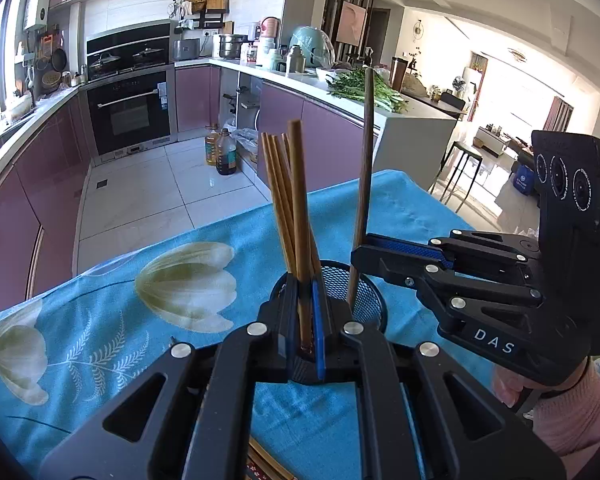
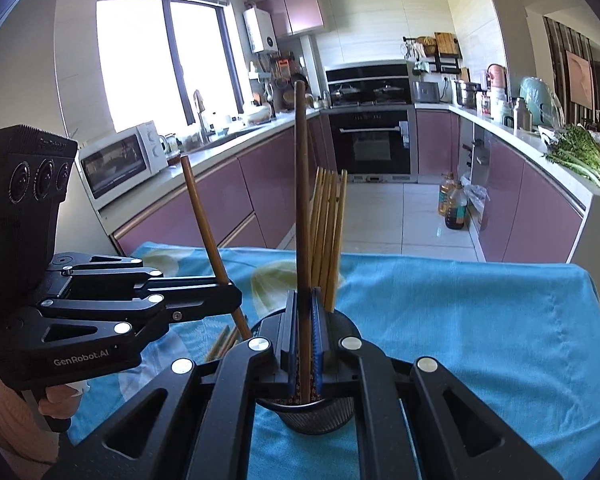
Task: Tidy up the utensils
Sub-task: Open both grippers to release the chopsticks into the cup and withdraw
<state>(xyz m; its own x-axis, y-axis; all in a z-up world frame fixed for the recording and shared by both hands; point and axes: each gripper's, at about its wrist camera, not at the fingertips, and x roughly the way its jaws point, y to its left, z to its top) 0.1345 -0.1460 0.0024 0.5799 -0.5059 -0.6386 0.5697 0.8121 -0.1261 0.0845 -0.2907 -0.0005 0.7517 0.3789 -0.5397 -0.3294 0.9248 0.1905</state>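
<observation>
While each gripper, left and right, clamps one chopstick upright over the mesh holder on the blue cloth, crossing sticks could tip it

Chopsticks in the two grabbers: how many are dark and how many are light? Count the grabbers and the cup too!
dark chopstick, held: 1
light chopstick, held: 1
grippers, left gripper and right gripper: 2
mesh cup: 1
Total: 5
</observation>
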